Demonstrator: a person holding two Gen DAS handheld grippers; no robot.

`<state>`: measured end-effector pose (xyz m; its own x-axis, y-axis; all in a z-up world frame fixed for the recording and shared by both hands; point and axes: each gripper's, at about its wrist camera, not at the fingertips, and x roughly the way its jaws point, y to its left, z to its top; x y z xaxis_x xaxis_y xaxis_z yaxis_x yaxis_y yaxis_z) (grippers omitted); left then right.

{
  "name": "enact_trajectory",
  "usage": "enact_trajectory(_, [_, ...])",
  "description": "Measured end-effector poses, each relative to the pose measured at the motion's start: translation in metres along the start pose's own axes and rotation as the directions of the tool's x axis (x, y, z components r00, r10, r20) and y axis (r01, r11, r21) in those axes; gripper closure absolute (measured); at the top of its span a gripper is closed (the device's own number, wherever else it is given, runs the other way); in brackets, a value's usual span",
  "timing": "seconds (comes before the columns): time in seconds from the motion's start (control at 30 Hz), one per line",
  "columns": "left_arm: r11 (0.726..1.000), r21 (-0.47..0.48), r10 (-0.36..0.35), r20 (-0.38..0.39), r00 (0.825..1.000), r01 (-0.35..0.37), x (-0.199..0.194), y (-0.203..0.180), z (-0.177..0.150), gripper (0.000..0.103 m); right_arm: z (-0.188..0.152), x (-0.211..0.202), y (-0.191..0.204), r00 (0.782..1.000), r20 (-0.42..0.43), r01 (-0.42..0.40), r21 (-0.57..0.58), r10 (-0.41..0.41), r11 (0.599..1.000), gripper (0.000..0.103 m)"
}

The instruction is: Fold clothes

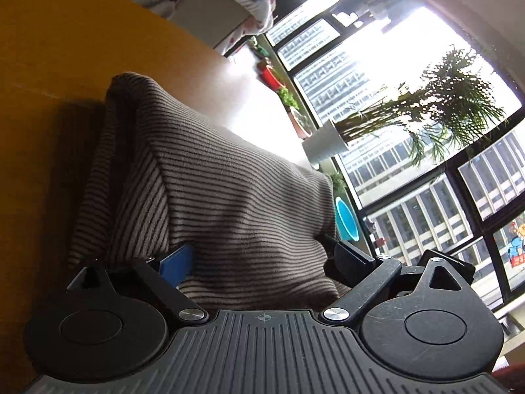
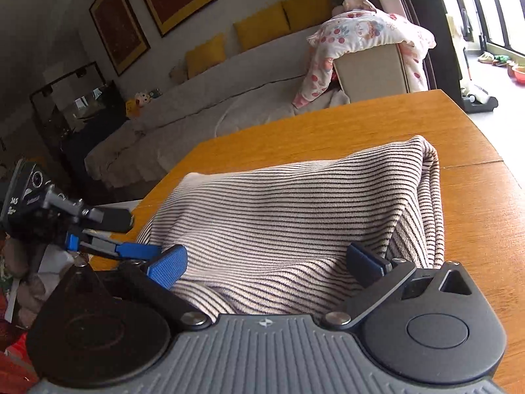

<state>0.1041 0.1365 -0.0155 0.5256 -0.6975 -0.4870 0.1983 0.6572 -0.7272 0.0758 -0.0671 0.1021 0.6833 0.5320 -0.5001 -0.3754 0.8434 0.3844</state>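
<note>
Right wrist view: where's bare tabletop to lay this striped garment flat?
Bare wood on the table lies beyond the striped garment, toward the sofa, and right of it, past the table's seam. It is crowded on the left: the left gripper sits at the garment's edge, near the table's corner.

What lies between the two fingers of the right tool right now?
Striped cloth fills the gap between the right tool's spread blue fingers, bunched up over the wooden table. That shows in the right wrist view.

Both wrist cameras sit close over the striped garment (image 1: pixel 229 180) (image 2: pixel 295 210), the shared landmark; left faces the windows (image 1: pixel 410 131), right the sofa (image 2: pixel 229 75).
</note>
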Motion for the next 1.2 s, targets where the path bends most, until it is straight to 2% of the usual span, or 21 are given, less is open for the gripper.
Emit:
enact_trajectory(0.2, [0.999, 0.016, 0.035, 0.037, 0.999, -0.036, 0.044, 0.003, 0.054, 0.007, -0.015, -0.001, 0.026, 0.999, -0.004, 0.052, -0.055, -0.053, 0.997, 0.0])
enact_trajectory(0.37, [0.995, 0.022, 0.098, 0.065, 0.993, -0.099, 0.067, -0.009, 0.079, 0.007, 0.001, -0.007, 0.031, 0.997, -0.067, -0.031, -0.045, 0.028, 0.999, 0.0])
enact_trajectory(0.4, [0.994, 0.038, 0.1, 0.075, 0.992, -0.103, 0.065, -0.016, 0.077, 0.007, 0.008, -0.013, 0.027, 0.998, -0.055, -0.025, -0.038, 0.022, 0.999, 0.0])
enact_trajectory(0.47, [0.995, 0.072, 0.068, 0.092, 0.993, -0.075, 0.055, -0.03, 0.069, 0.007, 0.022, -0.028, 0.019, 0.997, 0.021, 0.081, -0.085, -0.08, 0.993, 0.0])
enact_trajectory(0.53, [0.998, 0.058, -0.02, 0.081, 0.997, 0.015, 0.041, -0.038, 0.054, 0.006, 0.035, -0.035, 0.006, 0.977, 0.076, 0.207, -0.124, -0.199, 0.971, 0.0])
enact_trajectory(0.6, [0.995, 0.025, -0.102, 0.046, 0.994, 0.101, 0.037, -0.045, 0.039, 0.005, 0.045, -0.034, -0.01, 0.937, 0.109, 0.347, -0.157, -0.333, 0.924, 0.0])
enact_trajectory(0.63, [0.993, 0.018, -0.114, 0.019, 0.993, 0.114, 0.04, -0.047, 0.031, 0.005, 0.048, -0.027, -0.019, 0.915, 0.107, 0.403, -0.169, -0.39, 0.9, 0.0])
enact_trajectory(0.73, [0.995, 0.023, -0.091, -0.06, 0.994, 0.092, 0.056, -0.049, 0.009, 0.005, 0.042, -0.001, -0.037, 0.858, 0.072, 0.511, -0.226, -0.509, 0.83, 0.0])
enact_trajectory(0.77, [0.996, 0.025, -0.083, -0.086, 0.993, 0.085, 0.061, -0.05, 0.002, 0.005, 0.035, 0.007, -0.041, 0.848, 0.06, 0.524, -0.246, -0.527, 0.815, 0.0])
enact_trajectory(0.83, [0.999, 0.036, -0.019, -0.116, 0.993, 0.023, 0.075, -0.046, -0.003, 0.006, 0.023, 0.012, -0.04, 0.837, 0.074, 0.543, -0.233, -0.542, 0.807, 0.0])
enact_trajectory(0.9, [0.999, 0.041, -0.025, -0.11, 0.994, 0.03, 0.077, -0.044, 0.002, 0.006, 0.018, 0.009, -0.038, 0.836, 0.081, 0.548, -0.202, -0.543, 0.812, 0.0])
enact_trajectory(0.97, [0.999, 0.045, -0.007, -0.101, 0.995, 0.012, 0.079, -0.044, 0.009, 0.006, 0.015, 0.004, -0.037, 0.847, 0.06, 0.531, -0.161, -0.529, 0.832, 0.0])
enact_trajectory(1.07, [0.994, 0.104, 0.048, -0.066, 0.997, -0.041, 0.081, -0.047, 0.017, 0.006, 0.004, -0.003, -0.026, 0.864, 0.039, 0.502, -0.127, -0.502, 0.855, 0.0])
enact_trajectory(1.2, [0.98, 0.163, 0.116, -0.021, 0.993, -0.111, 0.087, -0.049, 0.03, 0.006, -0.014, -0.01, 0.005, 0.907, 0.029, 0.42, -0.154, -0.421, 0.894, 0.0])
